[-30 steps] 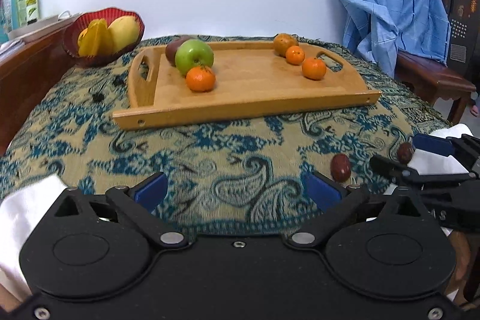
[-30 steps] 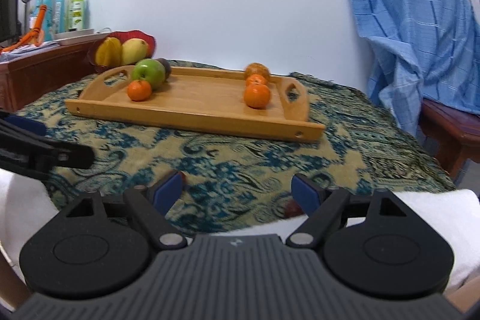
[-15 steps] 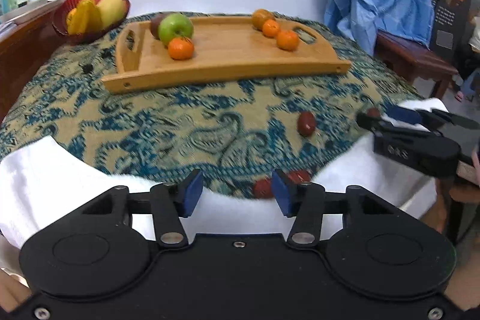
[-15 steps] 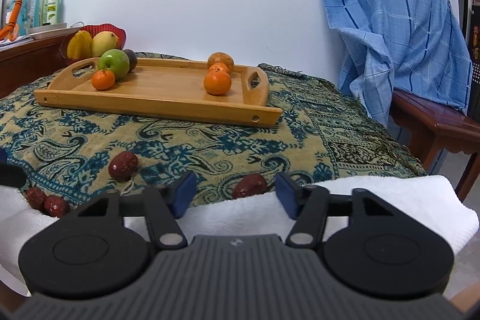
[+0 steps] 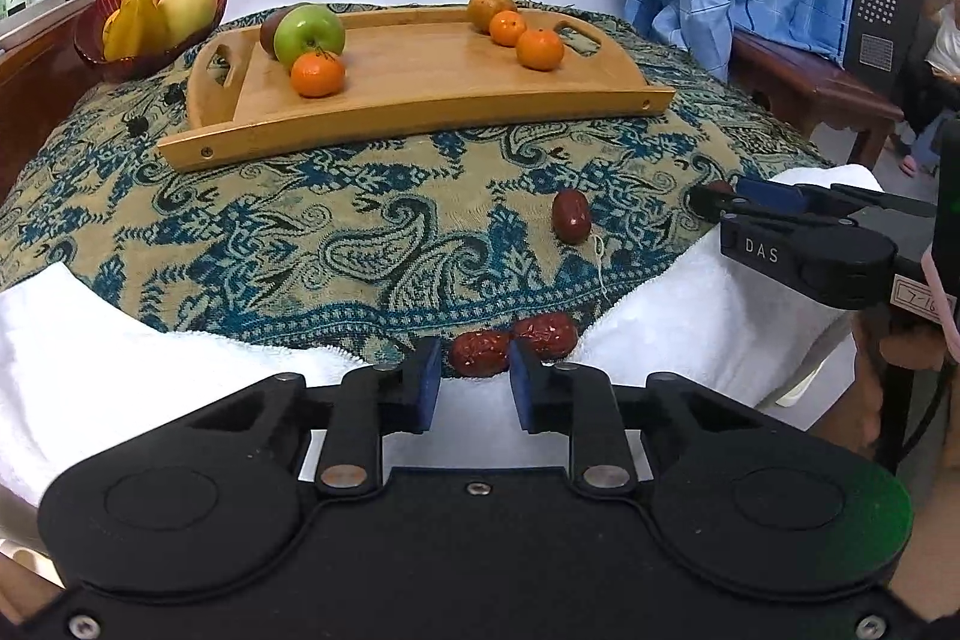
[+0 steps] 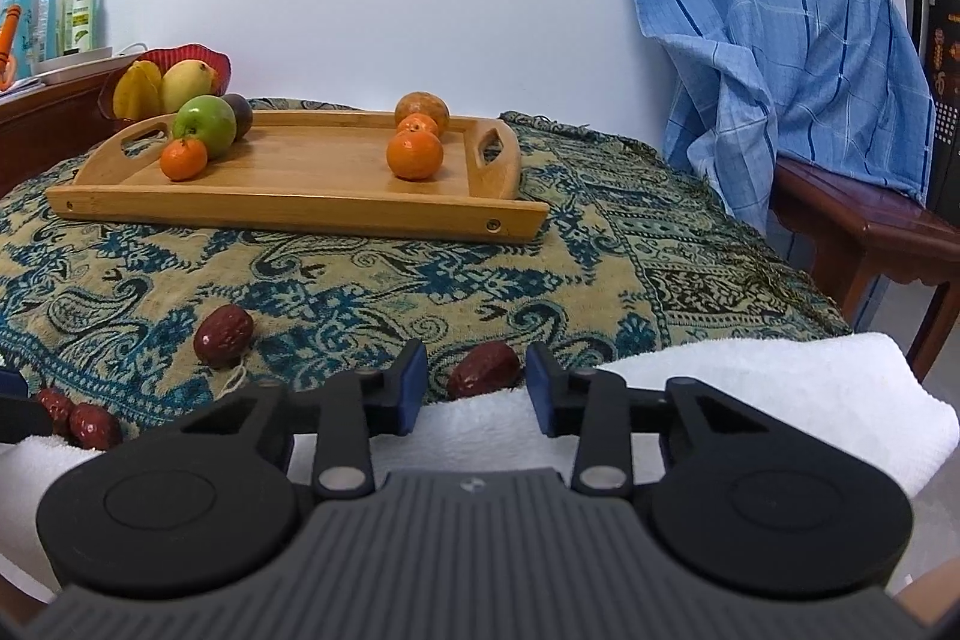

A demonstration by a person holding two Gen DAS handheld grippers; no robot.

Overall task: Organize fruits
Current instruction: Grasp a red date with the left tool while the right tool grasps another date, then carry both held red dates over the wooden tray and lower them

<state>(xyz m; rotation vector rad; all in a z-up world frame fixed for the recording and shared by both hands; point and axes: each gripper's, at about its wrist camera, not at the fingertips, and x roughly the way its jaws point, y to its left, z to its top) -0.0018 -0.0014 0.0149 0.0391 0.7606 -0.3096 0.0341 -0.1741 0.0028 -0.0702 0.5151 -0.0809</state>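
Several red dates lie on the patterned cloth (image 5: 360, 232) near its front edge. My left gripper (image 5: 474, 364) is shut on one red date (image 5: 480, 352), with a second date (image 5: 546, 334) touching it on the right. A third date (image 5: 571, 215) lies farther in. My right gripper (image 6: 477, 370) is closing its jaws around another date (image 6: 485, 377), with small gaps at both pads. The wooden tray (image 5: 420, 124) behind holds a green apple (image 5: 309, 34) and tangerines (image 5: 540, 48).
A red bowl (image 5: 150, 16) with a mango and starfruit stands at the back left beside the tray. A white towel (image 6: 750, 376) pokes out under the cloth. A wooden bench (image 6: 870, 220) draped in blue fabric (image 6: 780, 28) stands to the right. Bottles (image 6: 78, 10) line the far-left shelf.
Both grippers' jaws have narrowed from wide open. Both views have tipped down toward the cloth's front edge, and a date has come between each pair of jaws.
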